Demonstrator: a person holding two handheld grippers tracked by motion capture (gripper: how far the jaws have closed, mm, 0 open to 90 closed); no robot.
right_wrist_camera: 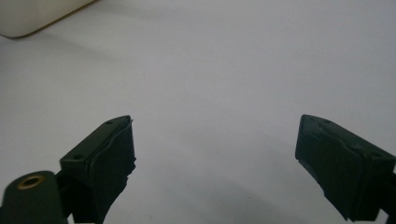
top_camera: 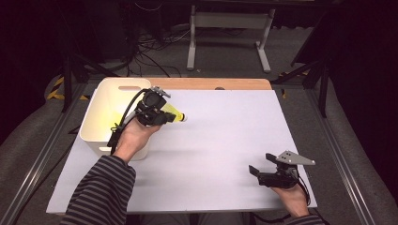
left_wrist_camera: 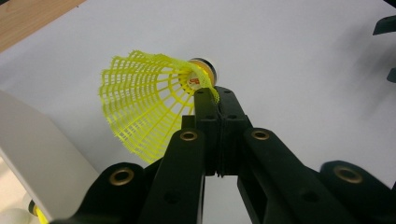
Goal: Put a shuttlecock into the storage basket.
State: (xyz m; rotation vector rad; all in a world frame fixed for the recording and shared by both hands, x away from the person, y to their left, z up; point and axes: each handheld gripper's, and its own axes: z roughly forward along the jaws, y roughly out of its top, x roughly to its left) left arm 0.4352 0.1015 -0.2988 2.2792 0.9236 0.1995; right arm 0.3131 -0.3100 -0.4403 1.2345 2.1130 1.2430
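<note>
- Shuttlecock point(left_wrist_camera: 154, 100), yellow, one in my grip: my left gripper point(left_wrist_camera: 215, 100) has its jaws closed on the skirt edge near the cork, held above the white table point(top_camera: 220, 136), just beside the white bin point(top_camera: 101, 117).
- My right gripper point(right_wrist_camera: 215, 163) rests low near the table's front edge, jaws wide apart, holding nothing.

Colours and patterns

Shuttlecock point(left_wrist_camera: 144, 105): yellow lattice skirt, white tip with dark band. Bin point(top_camera: 101, 112): cream-white. Table mat point(top_camera: 225, 140): plain pale grey; table edge point(top_camera: 211, 84): light wood. Left gripper point(left_wrist_camera: 215, 93) and right gripper point(right_wrist_camera: 215, 154): black, brass-coloured rivets. Sleeve point(top_camera: 101, 192): dark with grey stripes.
</note>
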